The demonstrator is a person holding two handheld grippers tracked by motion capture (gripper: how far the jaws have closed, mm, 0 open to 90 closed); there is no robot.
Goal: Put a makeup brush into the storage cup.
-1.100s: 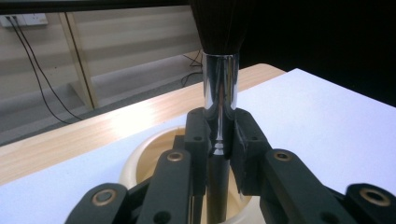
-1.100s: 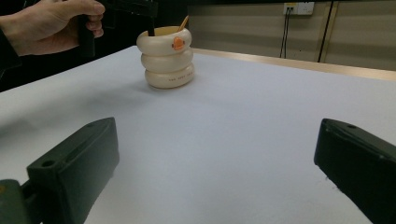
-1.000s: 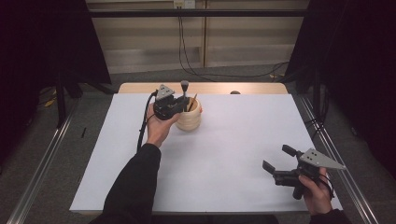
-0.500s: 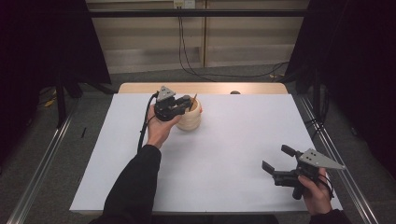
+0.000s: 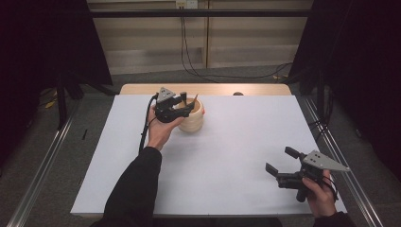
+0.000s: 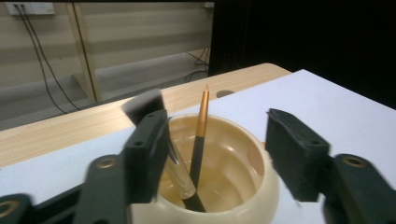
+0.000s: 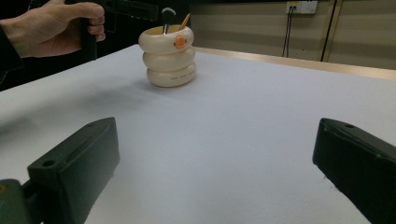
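A cream ribbed cup (image 5: 195,122) with an orange beak on its side (image 7: 169,58) stands at the back left of the white table cover (image 5: 236,142). Inside lean a clear-handled makeup brush (image 6: 180,173) with dark bristles and a black stick with a gold tip (image 6: 202,112). My left gripper (image 5: 186,105) hovers over the cup's rim (image 6: 219,156). Its jaws have just been opening and press on nothing, with the brush loose beside the left jaw. My right gripper (image 5: 280,160) rests open at the front right, nothing between its jaws (image 7: 215,172).
A bare wooden strip (image 5: 265,90) with a dark round hole (image 5: 238,93) runs along the table's far edge. Metal rails (image 5: 42,165) flank both sides. Cables (image 5: 189,52) hang down the back wall. White cover stretches between cup and right gripper.
The makeup brush, held upright above the cup a second ago, has sunk into it. The left jaws have spread apart and let it go. The right gripper has not moved.
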